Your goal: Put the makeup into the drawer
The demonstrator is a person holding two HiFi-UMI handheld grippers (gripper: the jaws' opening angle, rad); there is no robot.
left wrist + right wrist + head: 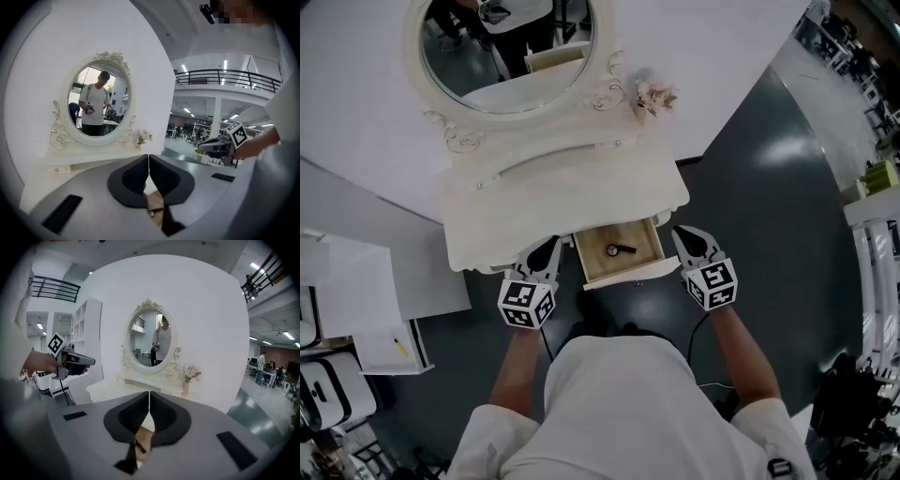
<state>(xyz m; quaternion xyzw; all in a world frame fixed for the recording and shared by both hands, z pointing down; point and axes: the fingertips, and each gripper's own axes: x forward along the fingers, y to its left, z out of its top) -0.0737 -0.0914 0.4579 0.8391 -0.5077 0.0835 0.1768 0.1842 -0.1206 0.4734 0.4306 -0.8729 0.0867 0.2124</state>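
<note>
The left tool [148,163] is clenched, pads together with nothing between them. The right tool [149,401] is clenched and empty too.

Each gripper view shows only a sliver of the drawer [157,201] under its pads, with the makeup [153,212] as a small dark piece on the wood. Only the head view shows the whole drawer [639,236], pulled out from under the counter's [534,211] front edge, with the makeup [621,250] lying near its middle.

In that view, the left tool [549,249] is just beside the drawer's left side and the right tool [682,234] just beside its right side, neither touching it.

The mirror [151,341] and flowers [191,373] stand at the counter's back edge. Open dark floor [769,234] lies to the right of the counter.
</note>
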